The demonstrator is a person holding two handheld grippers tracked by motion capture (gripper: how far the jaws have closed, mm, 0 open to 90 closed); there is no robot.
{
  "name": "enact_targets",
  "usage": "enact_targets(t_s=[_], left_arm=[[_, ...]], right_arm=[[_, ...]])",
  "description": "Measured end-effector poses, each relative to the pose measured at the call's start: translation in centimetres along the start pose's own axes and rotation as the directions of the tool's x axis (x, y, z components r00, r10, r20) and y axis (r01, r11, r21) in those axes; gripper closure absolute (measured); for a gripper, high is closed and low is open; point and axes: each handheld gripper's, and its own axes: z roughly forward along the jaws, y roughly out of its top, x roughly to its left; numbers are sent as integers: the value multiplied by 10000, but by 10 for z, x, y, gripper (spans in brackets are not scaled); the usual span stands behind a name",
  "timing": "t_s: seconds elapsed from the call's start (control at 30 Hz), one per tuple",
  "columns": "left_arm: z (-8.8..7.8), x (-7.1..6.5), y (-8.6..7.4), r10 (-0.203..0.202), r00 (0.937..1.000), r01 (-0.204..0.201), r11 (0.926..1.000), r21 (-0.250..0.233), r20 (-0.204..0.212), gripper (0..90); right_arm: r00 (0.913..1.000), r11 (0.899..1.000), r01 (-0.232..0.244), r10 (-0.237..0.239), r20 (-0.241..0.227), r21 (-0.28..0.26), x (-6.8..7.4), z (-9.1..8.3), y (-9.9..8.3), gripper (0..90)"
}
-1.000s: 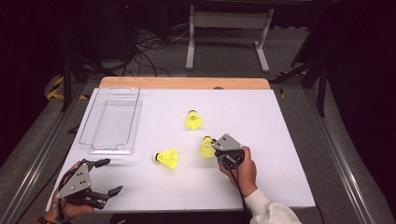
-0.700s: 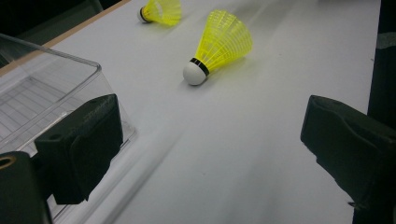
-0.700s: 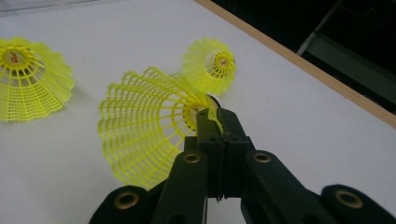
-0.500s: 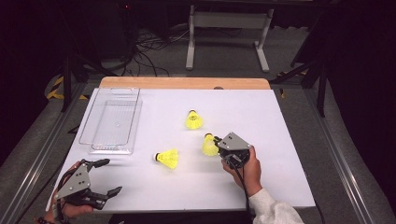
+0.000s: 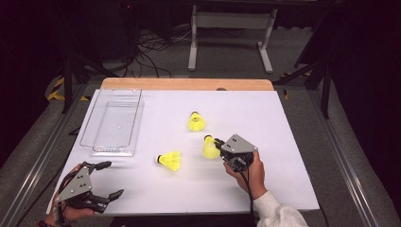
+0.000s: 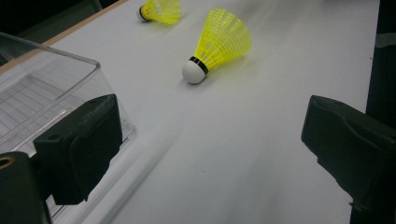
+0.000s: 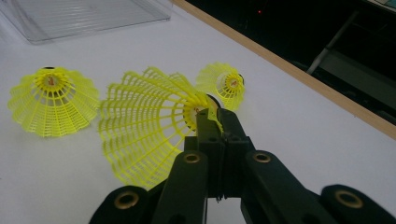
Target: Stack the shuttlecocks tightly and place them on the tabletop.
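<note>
Nearest the person, at the tabletop's [image 5: 283, 123] front left corner, the left tongs [image 5: 108, 179] sit low with jaws spread wide and nothing between them. In the left gripper view they frame bare white surface, with one corner of the clear plastic tray [image 6: 42, 79] just behind the left jaw.

A little farther in, on the right, the right tongs [image 5: 218, 143] are pressed together, pinching the skirt rim of a yellow shuttlecock [image 5: 210, 147]; in the right gripper view the mesh is caught between the closed pads.

A second shuttlecock [image 5: 169, 161] lies on its side near the held one, to its left. Beyond them a third shuttlecock [image 5: 196, 122] rests mid-table, apart from the others. The tray [image 5: 113, 123] lies along the far left edge.
</note>
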Motion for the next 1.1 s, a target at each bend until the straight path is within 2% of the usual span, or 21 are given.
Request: enact_targets(t_s=[0.5, 0.77, 1.1], left_arm=[[1, 0, 0, -10, 10000, 10, 10000, 46, -5, 64], [1, 1, 0, -1, 10000, 0, 10000, 70, 17, 63], [1, 1, 0, -29, 10000, 29, 9999, 105, 33, 64]], right_arm=[[9934, 9994, 171, -204, -1130, -305, 5, -3, 3, 900], [9864, 9984, 459, -506, -1566, -335, 9, -4, 6, 900], [9789, 9976, 560, -627, -1946, -397, 13, -4, 6, 900]])
